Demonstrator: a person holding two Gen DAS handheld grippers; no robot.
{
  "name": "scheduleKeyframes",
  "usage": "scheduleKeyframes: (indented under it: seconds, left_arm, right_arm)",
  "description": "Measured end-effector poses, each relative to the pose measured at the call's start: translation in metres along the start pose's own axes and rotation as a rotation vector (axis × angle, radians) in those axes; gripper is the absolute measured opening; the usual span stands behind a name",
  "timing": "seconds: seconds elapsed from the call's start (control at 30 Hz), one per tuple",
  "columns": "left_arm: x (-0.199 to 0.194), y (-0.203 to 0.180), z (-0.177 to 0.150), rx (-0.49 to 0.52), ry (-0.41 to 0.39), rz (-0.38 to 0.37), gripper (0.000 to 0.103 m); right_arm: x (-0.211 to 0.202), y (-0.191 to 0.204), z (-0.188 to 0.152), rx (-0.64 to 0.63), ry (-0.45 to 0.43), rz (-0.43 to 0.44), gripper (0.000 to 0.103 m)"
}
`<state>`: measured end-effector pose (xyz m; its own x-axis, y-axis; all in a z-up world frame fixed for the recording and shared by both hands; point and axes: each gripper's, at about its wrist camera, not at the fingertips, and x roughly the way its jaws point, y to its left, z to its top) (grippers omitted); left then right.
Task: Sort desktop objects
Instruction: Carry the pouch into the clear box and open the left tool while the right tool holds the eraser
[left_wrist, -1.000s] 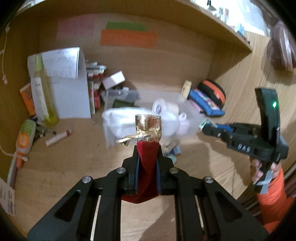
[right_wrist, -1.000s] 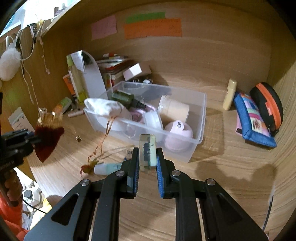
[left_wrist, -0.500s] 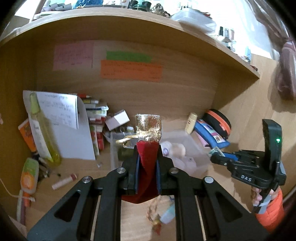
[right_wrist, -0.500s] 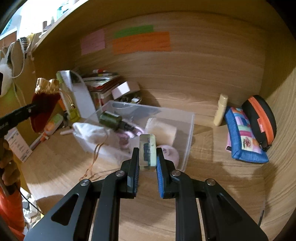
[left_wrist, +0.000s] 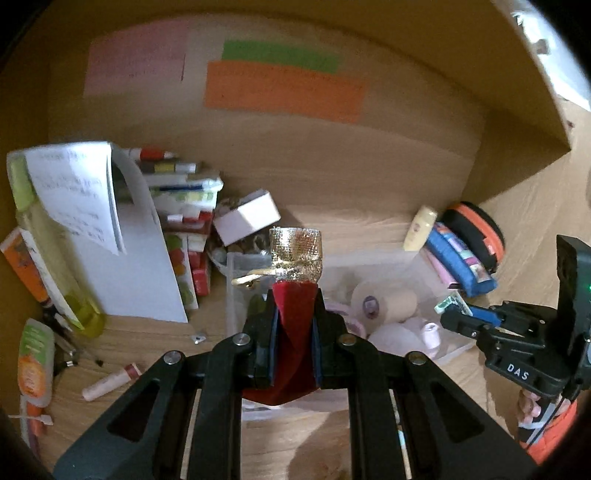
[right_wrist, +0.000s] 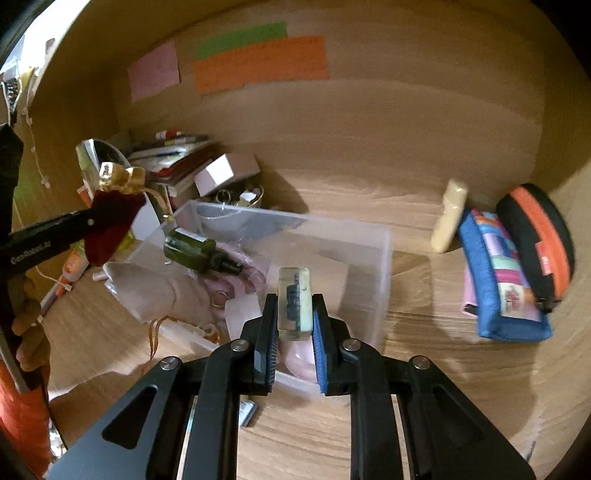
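Left claw (left_wrist: 294, 325) is clamped on a red velvet pouch (left_wrist: 293, 339) with a gold mesh top, held above the near-left corner of the clear plastic bin (right_wrist: 382, 258). Right claw (right_wrist: 294, 328) grips a small clear resin block (right_wrist: 294, 302) upright, over the bin's near wall. Inside the bin lie a dark green bottle (right_wrist: 195, 251) and cream rolls (left_wrist: 388, 306). On the table (right_wrist: 424, 369), right of the bin, a blue pouch (right_wrist: 495, 280) leans against a black-and-orange case (right_wrist: 539, 236)

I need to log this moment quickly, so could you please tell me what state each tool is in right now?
Left tool: closed on a red velvet pouch with a gold top.
Right tool: closed on a small clear resin block.
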<state>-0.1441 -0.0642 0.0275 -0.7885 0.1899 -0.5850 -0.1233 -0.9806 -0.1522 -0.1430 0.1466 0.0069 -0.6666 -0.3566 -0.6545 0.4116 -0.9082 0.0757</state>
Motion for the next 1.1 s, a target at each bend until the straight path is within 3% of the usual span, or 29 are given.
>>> scheduleKeyframes:
  seconds: [0.27,0.57,0.63,0.77,0.87,0.97,1.1]
  left_arm:
    - [0.020,0.003,-0.008,0.019,0.037,0.007,0.015]
    - [0.029,0.008,-0.009,0.025,0.083,-0.018,0.025]
    - [0.030,0.007,-0.009,0.029,0.089,-0.018,0.029]
    - [0.030,0.007,-0.009,0.027,0.090,-0.021,0.049]
    - [0.030,0.006,-0.009,0.035,0.087,-0.008,0.055]
    - [0.027,0.000,-0.010,0.059,0.080,-0.017,0.064]
    - [0.019,-0.010,-0.008,0.093,0.052,0.000,0.070]
  right_arm:
    - [0.033,0.005,0.000,0.005,0.033,-0.012,0.015]
    - [0.039,0.006,-0.002,-0.013,0.042,-0.033,0.015]
    - [0.040,0.007,-0.002,-0.013,0.046,-0.042,0.015]
    - [0.040,0.008,-0.001,-0.021,0.052,-0.054,0.015]
    - [0.037,0.009,0.000,-0.021,0.050,-0.055,0.015]
    - [0.032,0.011,0.001,-0.029,0.040,-0.069,0.022]
    - [0.018,0.012,0.002,-0.035,0.007,-0.083,0.044]
